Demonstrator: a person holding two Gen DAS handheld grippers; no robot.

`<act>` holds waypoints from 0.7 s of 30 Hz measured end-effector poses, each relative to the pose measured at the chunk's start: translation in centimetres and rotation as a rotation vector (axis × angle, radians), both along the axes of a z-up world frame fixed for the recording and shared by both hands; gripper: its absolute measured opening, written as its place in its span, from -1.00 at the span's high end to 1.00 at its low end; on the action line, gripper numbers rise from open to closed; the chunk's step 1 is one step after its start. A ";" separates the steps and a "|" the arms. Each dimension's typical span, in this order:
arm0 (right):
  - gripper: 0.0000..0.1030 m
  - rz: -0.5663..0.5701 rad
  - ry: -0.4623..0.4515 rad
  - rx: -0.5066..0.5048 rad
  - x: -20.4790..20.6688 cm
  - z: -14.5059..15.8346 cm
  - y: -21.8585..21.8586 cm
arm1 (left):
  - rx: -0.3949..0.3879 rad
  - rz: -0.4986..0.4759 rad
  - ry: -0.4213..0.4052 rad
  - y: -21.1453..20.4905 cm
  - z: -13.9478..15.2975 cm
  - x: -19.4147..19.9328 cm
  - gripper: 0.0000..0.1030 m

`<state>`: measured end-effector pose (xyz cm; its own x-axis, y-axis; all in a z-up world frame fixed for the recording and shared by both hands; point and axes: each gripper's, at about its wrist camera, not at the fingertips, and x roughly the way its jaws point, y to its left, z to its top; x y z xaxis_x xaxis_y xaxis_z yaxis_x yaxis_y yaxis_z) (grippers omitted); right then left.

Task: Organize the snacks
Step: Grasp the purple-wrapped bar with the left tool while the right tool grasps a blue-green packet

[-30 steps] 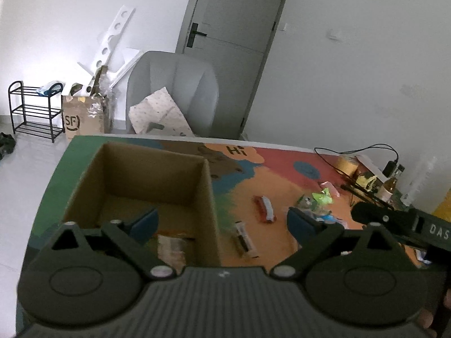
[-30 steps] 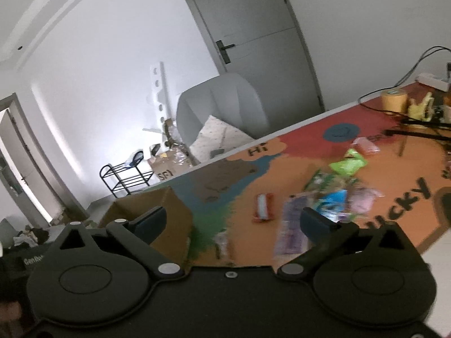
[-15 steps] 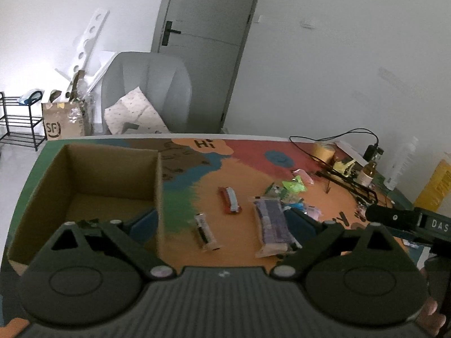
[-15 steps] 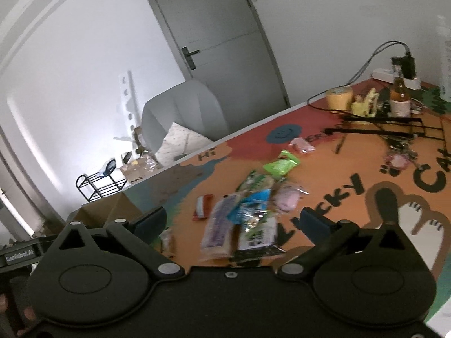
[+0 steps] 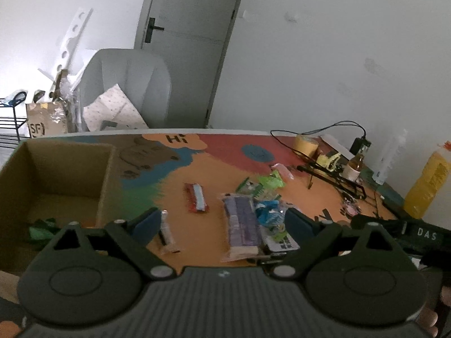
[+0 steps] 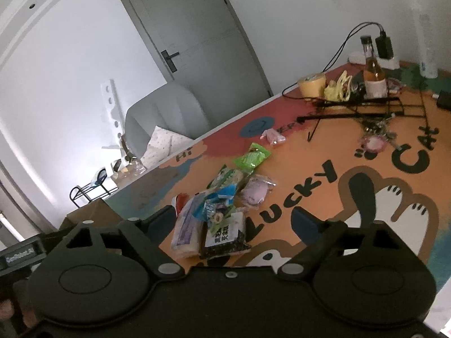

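A brown cardboard box (image 5: 56,174) stands at the table's left, with a green packet (image 5: 39,231) inside. Loose snacks lie on the colourful mat: a red bar (image 5: 196,197), a slim white stick pack (image 5: 166,232), a long purple packet (image 5: 242,222), a blue packet (image 5: 267,215) and green packets (image 5: 267,181). My left gripper (image 5: 222,222) is open and empty above the purple packet. My right gripper (image 6: 235,221) is open and empty above the same pile, over the purple packet (image 6: 187,229), a dark seaweed pack (image 6: 225,233) and a green packet (image 6: 252,159).
A black wire rack (image 6: 366,107), a bottle (image 6: 373,76), a tape roll (image 6: 311,84), cables and a yellow bottle (image 5: 428,183) crowd the table's far right. A grey armchair (image 5: 126,90) stands behind the table. A box corner (image 6: 93,214) shows at left.
Both grippers have swung right, away from the box and toward the snack pile. The pile now sits between the fingers in both views. Both stay open and empty.
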<state>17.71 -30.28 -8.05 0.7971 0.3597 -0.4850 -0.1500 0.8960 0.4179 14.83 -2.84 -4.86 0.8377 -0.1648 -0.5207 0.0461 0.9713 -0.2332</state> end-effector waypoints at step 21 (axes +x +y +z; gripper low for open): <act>0.04 0.148 0.071 0.051 6.0 -4.0 1.8 | -0.027 -0.039 0.142 -2.5 -4.8 6.7 -0.14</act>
<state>23.70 -28.46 -12.06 0.6983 0.4960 -0.5161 -0.2474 0.8438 0.4762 21.49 -5.30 -9.64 0.7488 -0.2117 -0.6281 0.0489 0.9627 -0.2662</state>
